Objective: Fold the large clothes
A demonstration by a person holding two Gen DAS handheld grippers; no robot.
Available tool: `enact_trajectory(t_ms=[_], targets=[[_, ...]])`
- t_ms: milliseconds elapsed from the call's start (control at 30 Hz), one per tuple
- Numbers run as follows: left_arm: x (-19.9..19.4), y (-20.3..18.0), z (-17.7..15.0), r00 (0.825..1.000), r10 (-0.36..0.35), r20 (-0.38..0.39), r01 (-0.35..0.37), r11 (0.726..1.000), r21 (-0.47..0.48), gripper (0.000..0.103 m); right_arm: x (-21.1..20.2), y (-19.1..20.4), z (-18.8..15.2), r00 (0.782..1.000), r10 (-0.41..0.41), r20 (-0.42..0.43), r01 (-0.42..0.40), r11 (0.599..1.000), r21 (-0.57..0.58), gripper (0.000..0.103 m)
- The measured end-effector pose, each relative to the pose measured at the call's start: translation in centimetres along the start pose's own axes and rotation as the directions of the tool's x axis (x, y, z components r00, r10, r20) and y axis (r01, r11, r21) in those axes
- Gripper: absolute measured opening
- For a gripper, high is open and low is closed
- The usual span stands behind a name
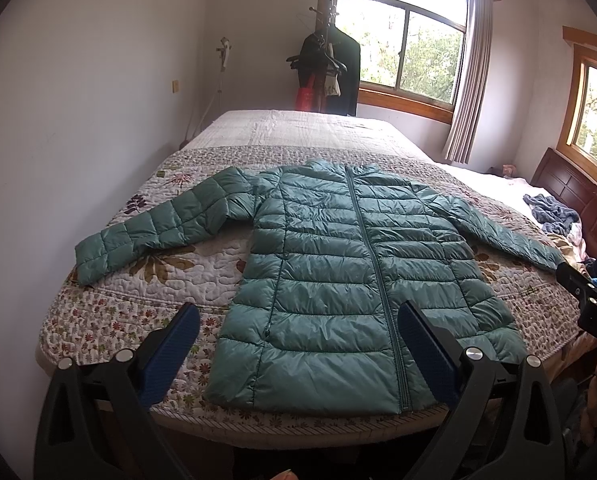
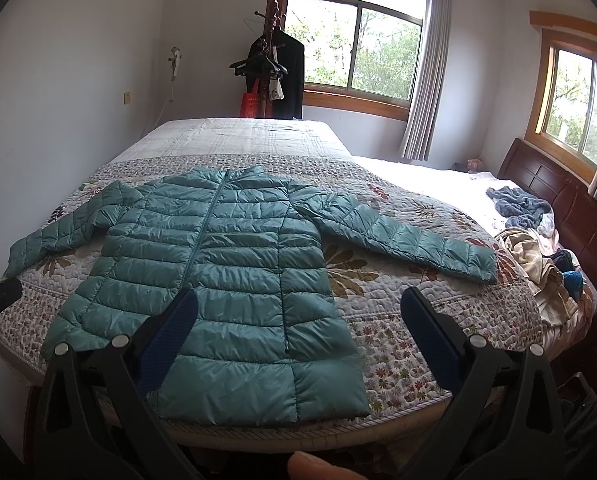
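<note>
Jacket (image 1: 338, 280): teal quilted puffer, lying flat and zipped on the floral quilt (image 1: 146, 312), centre of the left wrist frame, hem toward the bottom edge, collar toward the top. Both sleeves spread out: one reaches centre-left, the other runs to the right edge. In the right wrist view the jacket (image 2: 218, 272) sits left of centre, one sleeve stretching to centre-right.

Left gripper (image 1: 298, 328): jaws spread wide, nothing between them, holding nothing. Blue pads low in frame; the left pad appears over quilt just beside the jacket's lower corner, the right pad over the jacket body near the zipper. Contact with the fabric: can't tell, looks to hover above the near edge of the bed.

Right gripper (image 2: 298, 320): same, fully released, empty. Left pad appears over the jacket's lower half, right pad over bare quilt at lower right.

Each gripper's black body shows at the other frame's edge: right edge of the left wrist view, left edge of the right wrist view.

A fingertip (image 2: 314, 466) shows at bottom centre of the right wrist frame.

Crumpled clothes pile (image 2: 530, 232) at right by the dark wood headboard (image 2: 570, 200). Coat rack (image 2: 270, 60) with dark garment top centre, beside window (image 2: 354, 48).
</note>
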State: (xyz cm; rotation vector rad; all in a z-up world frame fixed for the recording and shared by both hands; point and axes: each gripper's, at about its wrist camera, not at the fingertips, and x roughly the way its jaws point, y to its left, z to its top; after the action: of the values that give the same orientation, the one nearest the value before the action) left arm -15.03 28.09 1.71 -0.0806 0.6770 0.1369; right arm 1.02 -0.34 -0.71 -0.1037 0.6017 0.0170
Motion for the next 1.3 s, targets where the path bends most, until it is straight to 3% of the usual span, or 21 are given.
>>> enact_trajectory(t_ms=[800, 933, 1067, 1133, 1200, 1267, 1300], targets=[[3.2, -0.1, 0.6, 0.999, -0.029, -0.043, 0.029, 1.000, -0.008, 0.099, 2.6, -0.7, 0.2, 0.999, -0.027, -0.041, 0.027, 1.000, -0.002, 0.100], [5.2, 0.0, 1.3, 0.994, -0.095, -0.053, 0.095, 0.995, -0.012, 0.099, 4.9, -2.0, 0.7, 0.998, -0.031, -0.061, 0.032, 0.999, 0.005, 0.100], [7.3, -0.2, 2.3, 0.978, -0.206, -0.033, 0.206, 0.978, 0.020, 0.099, 9.3, -6.5, 1.7, 0.994, 0.054, -0.095, -0.043, 0.992, 0.120, 0.100], [8.3, -0.6, 3.0, 0.967, -0.255, -0.028, 0.256, 0.966, 0.045, 0.099, 11.9, -10.1, 1.9, 0.989, 0.106, -0.102, -0.080, 0.968, 0.237, 0.100], [9.3, -1.0, 3.7, 0.959, -0.283, -0.034, 0.284, 0.957, 0.063, 0.099, 14.6, -14.4, 1.6, 0.980, 0.165, -0.112, -0.109, 0.914, 0.392, 0.100], [10.0, -1.4, 4.2, 0.946, -0.322, -0.038, 0.324, 0.943, 0.068, 0.099, 17.2, -19.4, 0.4, 0.970, 0.227, -0.083, -0.136, 0.794, 0.593, 0.100], [10.3, -1.5, 4.5, 0.940, -0.339, -0.041, 0.341, 0.938, 0.068, 0.099, 18.5, -21.9, -0.6, 0.964, 0.258, -0.066, -0.142, 0.708, 0.691, 0.100]])
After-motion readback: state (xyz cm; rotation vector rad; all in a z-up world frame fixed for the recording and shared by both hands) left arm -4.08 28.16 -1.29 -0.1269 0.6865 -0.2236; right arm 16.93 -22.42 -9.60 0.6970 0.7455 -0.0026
